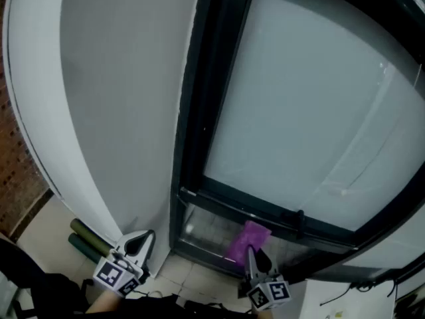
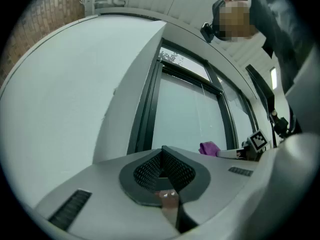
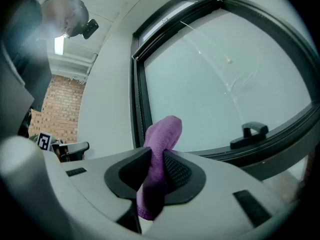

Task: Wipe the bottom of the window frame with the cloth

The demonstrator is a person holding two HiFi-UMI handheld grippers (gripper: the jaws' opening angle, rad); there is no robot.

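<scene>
A purple cloth [image 1: 247, 242] is pinched in my right gripper [image 1: 254, 256], whose jaws are shut on it; the cloth [image 3: 161, 149] sticks up between the jaws in the right gripper view. It hangs just over the bottom rail of the dark window frame [image 1: 219, 252], near the frame's lower left corner. My left gripper [image 1: 137, 246] is shut with nothing in it, low beside the white wall left of the frame. From the left gripper view the cloth [image 2: 210, 148] and right gripper [image 2: 235, 154] show off to the right.
A black handle [image 1: 299, 222] juts from the lower sash rail right of the cloth. Two green rolled tubes [image 1: 89, 239] lie on the floor by the white wall [image 1: 119, 111]. Brick wall [image 1: 10, 171] at far left. Cables [image 1: 362, 290] lie at lower right.
</scene>
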